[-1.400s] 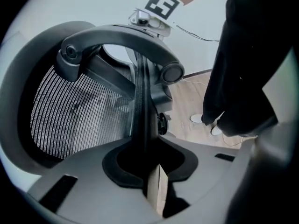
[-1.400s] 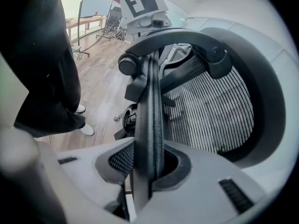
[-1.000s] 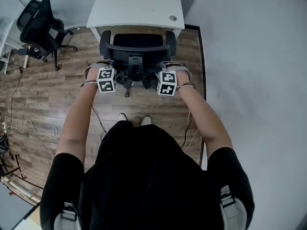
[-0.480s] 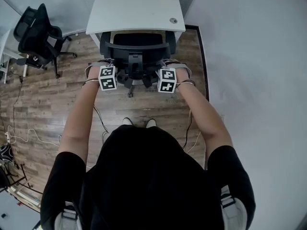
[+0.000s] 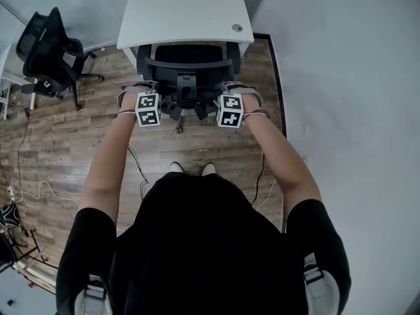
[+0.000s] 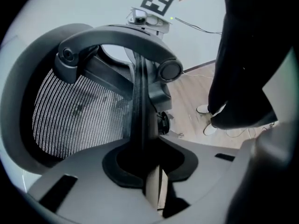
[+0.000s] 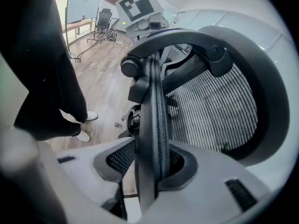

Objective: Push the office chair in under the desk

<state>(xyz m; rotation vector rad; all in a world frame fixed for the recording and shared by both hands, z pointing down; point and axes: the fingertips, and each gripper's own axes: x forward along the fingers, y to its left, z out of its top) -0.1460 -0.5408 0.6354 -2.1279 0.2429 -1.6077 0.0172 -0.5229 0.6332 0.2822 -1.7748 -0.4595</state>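
While the office chair (image 5: 186,67) sits square to the worktop (image 5: 184,12), seat already tucked below the near edge and backrest just short of it, the push looks nearly done.

Left claw (image 6: 150,171): pinching the left edge of the backrest frame (image 6: 139,106), pads tight on it. Right claw (image 7: 150,167): jaws are opening; the frame's right edge stands between them, with a gap showing on one side, so no real clamp there.

How to finish well, my read:
- Drive both sides evenly. With only the left clamped, a one-sided shove would likely swing the chair on its castors toward the wall at right.
- A loose right claw can still push: bear on the frame with the throat of the jaws, no pinch needed.
- Keep force low and straight ahead, along the floorboards. Pushing high on the backrest may tilt it instead of rolling the base.
- Watch the armrests (image 5: 233,54); they sit right at the worktop edge and I can't tell whether they clear underneath. Stop if they meet it.
- Feet (image 5: 190,168) are behind the base, well apart from it; fine.
- Release left only once the chair is at rest.

Spare chair (image 5: 49,48) far left is out of the way.
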